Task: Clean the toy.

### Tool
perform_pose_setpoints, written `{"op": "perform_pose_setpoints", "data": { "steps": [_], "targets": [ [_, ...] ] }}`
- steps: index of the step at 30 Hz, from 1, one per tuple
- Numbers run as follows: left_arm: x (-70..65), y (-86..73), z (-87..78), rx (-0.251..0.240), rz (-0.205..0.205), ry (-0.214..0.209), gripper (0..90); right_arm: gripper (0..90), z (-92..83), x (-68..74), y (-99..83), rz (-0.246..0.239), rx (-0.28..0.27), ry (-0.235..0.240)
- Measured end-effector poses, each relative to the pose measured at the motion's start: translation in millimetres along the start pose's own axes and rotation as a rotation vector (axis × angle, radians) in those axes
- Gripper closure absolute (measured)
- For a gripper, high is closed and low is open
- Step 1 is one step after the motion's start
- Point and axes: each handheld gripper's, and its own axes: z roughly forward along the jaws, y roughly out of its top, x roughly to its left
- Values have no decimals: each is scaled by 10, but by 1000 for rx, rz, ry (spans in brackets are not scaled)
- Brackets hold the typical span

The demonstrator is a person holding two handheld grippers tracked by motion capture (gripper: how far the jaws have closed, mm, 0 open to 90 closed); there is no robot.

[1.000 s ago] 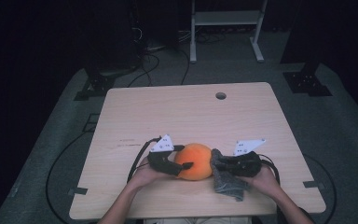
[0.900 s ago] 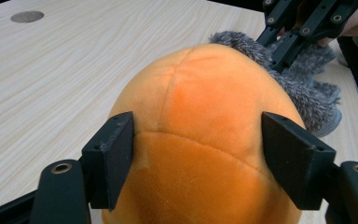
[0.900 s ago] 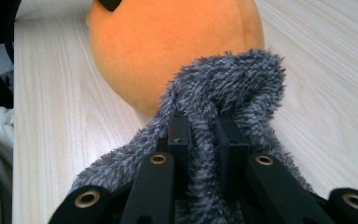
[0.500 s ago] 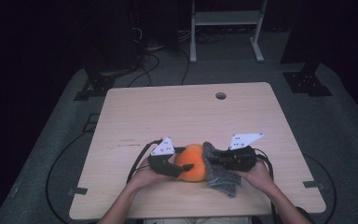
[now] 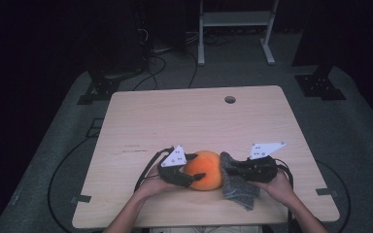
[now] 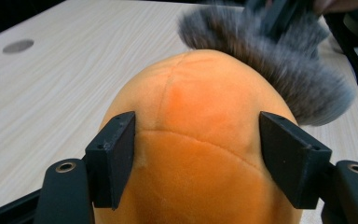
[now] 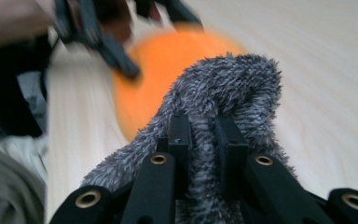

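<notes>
Near the table's (image 5: pixel 141 121) front edge, left gripper (image 5: pixel 190 171) clamps the round orange plush ball (image 5: pixel 205 170). Right gripper (image 5: pixel 229 170) pinches the fuzzy grey cloth (image 5: pixel 238 187), which touches the ball.

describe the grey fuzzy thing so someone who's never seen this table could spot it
On the light wooden table, look at the near edge, between the two hands. Just right of the orange plush ball lies a grey fuzzy cloth, pinched by the right gripper; it is the one shaggy, limp, dull-coloured thing there.

Lab or studio: bare table (image 5: pixel 175 116), floor cables (image 5: pixel 170 60), stand bases (image 5: pixel 320 85).
</notes>
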Motion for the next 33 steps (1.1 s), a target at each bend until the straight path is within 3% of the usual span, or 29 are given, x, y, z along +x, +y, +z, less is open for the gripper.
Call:
{"op": "perform_pose_setpoints", "data": {
  "steps": [1, 2, 3, 4, 6, 9, 15, 18, 21, 23, 26, 28, 31, 33],
  "targets": [
    [-39, 18, 12, -5, 31, 1, 297, 784, 2, 37, 65, -18, -9, 4],
    [-39, 18, 12, -5, 31, 1, 296, 784, 2, 37, 65, -18, -9, 4],
    [-87, 38, 18, -1, 80, 3, 294, 784, 71, 112, 223, -70, -8, 7],
    [-92, 39, 17, 8, 91, 7, 292, 784, 102, 125, 259, -84, 0, 6],
    [-61, 8, -5, 14, 63, 5, 292, 785, 164, 127, 292, -96, 9, 4],
    [-4, -57, -42, 12, 14, -3, 302, 789, 189, 51, 245, -59, 9, 9],
    [71, -99, -66, 13, -39, -18, 299, 789, 129, -62, -13, 13, 30, -34],
    [96, -107, -58, 3, -62, -23, 297, 787, 118, -59, -138, 43, 66, -31],
    [126, -112, -45, -5, -94, -18, 293, 787, 97, -22, -188, 39, 92, -33],
    [134, -109, -36, -11, -106, -14, 292, 787, 62, 4, -161, 34, 63, -36],
    [154, -116, -38, -11, -118, -18, 292, 787, 54, 33, -101, 27, -3, 7],
    [171, -125, -47, -9, -126, -20, 291, 787, 100, 43, -87, 14, 18, 1],
    [186, -131, -57, -9, -141, -18, 288, 788, 136, 8, -123, 31, 31, 1],
    [189, -129, -59, -8, -145, -14, 280, 787, 124, -18, -192, 16, 92, -44]
  ]
}}
